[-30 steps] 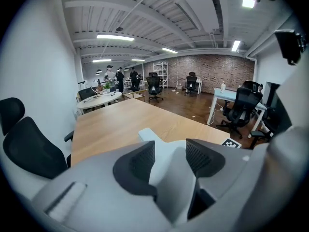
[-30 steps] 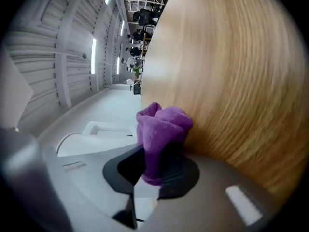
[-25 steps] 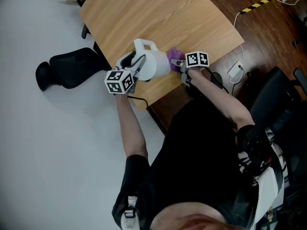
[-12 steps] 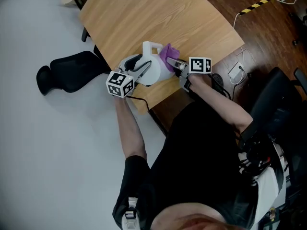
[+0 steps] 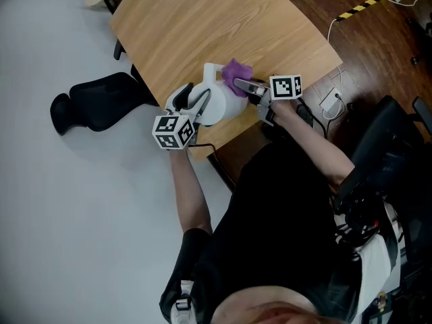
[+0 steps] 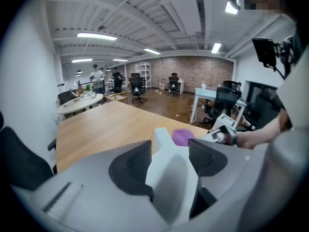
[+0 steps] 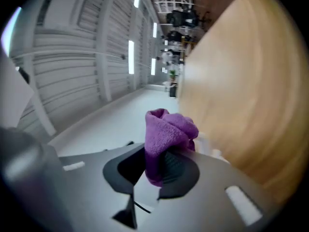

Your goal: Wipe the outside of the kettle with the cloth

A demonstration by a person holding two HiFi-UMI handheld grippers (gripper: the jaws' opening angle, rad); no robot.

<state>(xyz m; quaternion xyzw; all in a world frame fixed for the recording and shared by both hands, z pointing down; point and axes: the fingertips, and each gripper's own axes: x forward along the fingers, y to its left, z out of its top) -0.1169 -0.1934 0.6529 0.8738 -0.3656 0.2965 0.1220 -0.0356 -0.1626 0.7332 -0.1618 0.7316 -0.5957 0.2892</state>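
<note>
Just inside the table's [image 5: 202,25] near edge, kettle [image 5: 223,103]; broad wood beyond cloth [image 5: 236,69]

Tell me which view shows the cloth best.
Right gripper view: the purple cloth sits close-up, clamped between the jaws. Head view shows a small lump; left gripper view, a patch behind the kettle.

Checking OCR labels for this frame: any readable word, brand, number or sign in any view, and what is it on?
No readable text in any view.
On the left cube and right cube: black-and-white square markers, no letters or digits.
On the kettle and cloth: no print visible.
On the floor tape: yellow-black stripes only.
</note>
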